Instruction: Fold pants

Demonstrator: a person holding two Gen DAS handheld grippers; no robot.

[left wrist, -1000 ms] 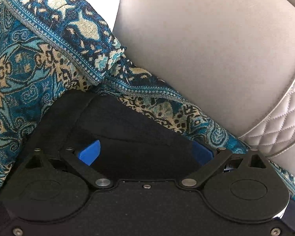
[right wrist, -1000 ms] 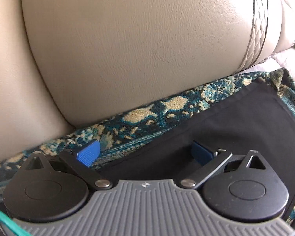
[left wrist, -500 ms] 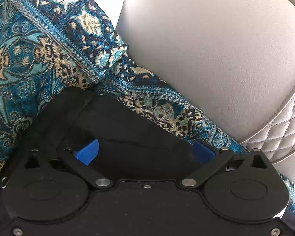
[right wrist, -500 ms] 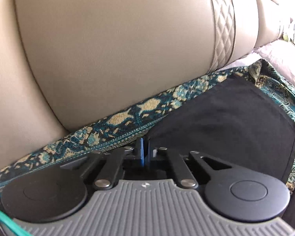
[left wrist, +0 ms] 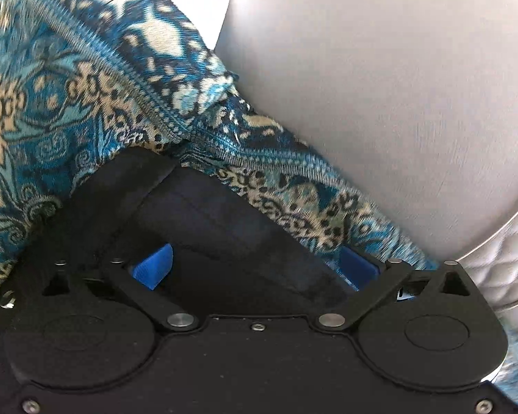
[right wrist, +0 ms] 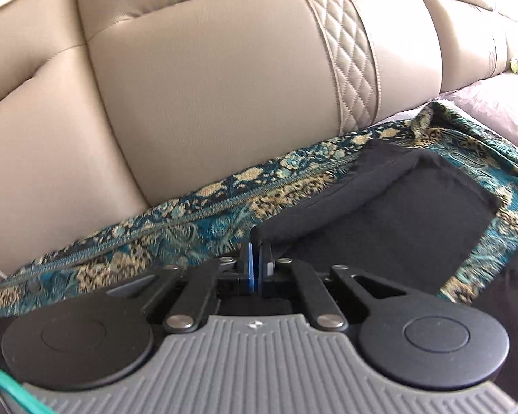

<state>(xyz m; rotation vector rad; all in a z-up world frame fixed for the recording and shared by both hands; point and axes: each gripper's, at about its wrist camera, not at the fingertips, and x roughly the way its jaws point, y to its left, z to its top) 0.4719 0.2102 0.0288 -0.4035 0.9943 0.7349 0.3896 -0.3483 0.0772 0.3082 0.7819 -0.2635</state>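
The black pants (left wrist: 224, 227) lie on a teal patterned throw over a sofa seat. My left gripper (left wrist: 255, 265) is open, its blue pads (left wrist: 153, 265) wide apart with a folded edge of the pants between them. In the right wrist view the pants (right wrist: 414, 214) spread to the right, with one edge lifted. My right gripper (right wrist: 255, 269) is shut on the near corner of the pants, its blue pads pressed together.
The teal and tan patterned throw (left wrist: 69, 103) covers the seat and rises at the left; it also shows in the right wrist view (right wrist: 190, 220). The beige leather sofa backrest (right wrist: 207, 96) stands close behind. A pale cushion (right wrist: 493, 110) lies at far right.
My right gripper went from open to shut on the pants corner and has pulled back and up, lifting the edge. My left gripper stayed open and barely moved.
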